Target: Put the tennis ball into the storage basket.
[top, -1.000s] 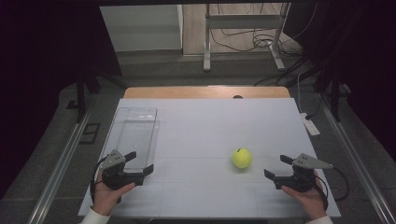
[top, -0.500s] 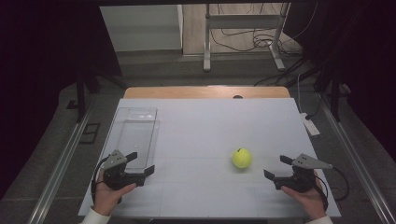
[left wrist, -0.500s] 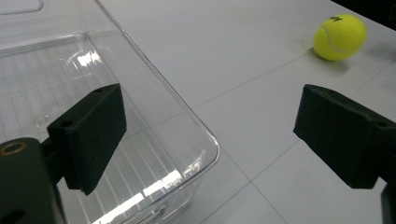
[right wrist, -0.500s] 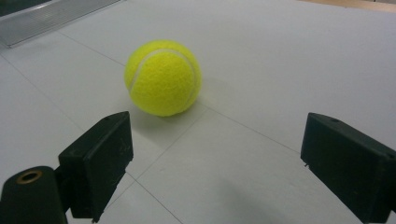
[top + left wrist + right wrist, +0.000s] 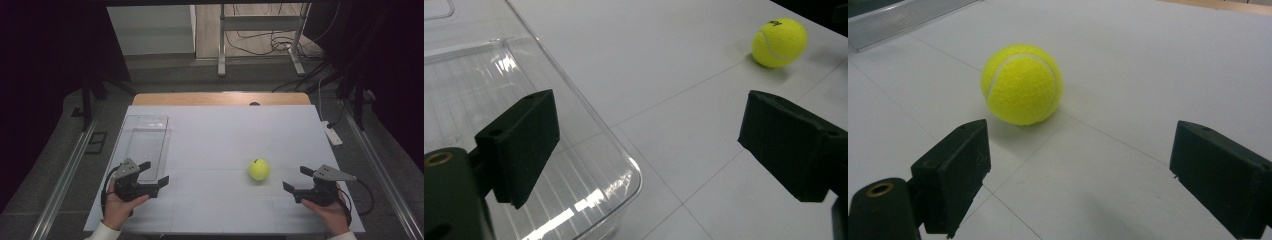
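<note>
Here my right gripper [image 5: 295, 179] rests with jaws wide and empty, aimed at the tennis ball [image 5: 259, 169] just ahead; my left gripper [image 5: 154, 172], likewise agape, waits beside the clear tray [image 5: 145, 125], presumably its destination.

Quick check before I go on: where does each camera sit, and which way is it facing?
High view: above the near side, looking forward and down on the table; both hands, left claw and right claw show.
Left gripper view: rides the left claw, facing the clear tray corner, tennis ball beyond.
Right gripper view: rides the right claw, facing the ball.
Shared: the ball and tray appear in all three.
</note>
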Demonstrator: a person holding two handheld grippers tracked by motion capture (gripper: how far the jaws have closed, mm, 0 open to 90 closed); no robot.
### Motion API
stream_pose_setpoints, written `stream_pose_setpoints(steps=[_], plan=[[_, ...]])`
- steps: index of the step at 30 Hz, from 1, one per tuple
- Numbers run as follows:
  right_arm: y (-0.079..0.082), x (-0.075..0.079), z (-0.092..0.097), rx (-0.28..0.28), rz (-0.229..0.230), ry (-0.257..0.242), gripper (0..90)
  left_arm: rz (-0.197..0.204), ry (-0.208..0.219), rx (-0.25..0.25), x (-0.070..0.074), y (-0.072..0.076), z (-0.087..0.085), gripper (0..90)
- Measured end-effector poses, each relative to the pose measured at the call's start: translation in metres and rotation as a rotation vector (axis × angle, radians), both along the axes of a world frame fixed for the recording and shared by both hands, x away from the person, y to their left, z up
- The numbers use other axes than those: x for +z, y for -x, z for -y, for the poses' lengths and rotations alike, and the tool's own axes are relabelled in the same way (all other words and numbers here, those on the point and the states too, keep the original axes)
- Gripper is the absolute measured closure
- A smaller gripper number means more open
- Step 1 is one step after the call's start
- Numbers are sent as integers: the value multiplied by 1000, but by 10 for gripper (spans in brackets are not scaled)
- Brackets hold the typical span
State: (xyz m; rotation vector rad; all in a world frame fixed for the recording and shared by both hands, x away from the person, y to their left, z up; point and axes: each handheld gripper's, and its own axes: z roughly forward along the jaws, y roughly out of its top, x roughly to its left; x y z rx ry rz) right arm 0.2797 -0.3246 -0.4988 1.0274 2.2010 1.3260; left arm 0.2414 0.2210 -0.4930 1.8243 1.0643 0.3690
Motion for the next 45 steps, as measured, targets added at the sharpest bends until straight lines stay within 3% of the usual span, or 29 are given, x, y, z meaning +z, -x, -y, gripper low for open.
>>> stream_pose_setpoints(steps=[12,23,34,45], plan=[[0,-1,1,-5,-7,-3,99,8,-22,-11,10,-4,8,106],[0,-2,0,-6,-11,0,99,14,-3,-35,23,-9,14,107],[0,-2,1,-5,-12,0,99,2,7,-50,28,-15,18,107],[0,-3,0,-1,-15,6,99,-3,-9,-74,32,-19,27,107]])
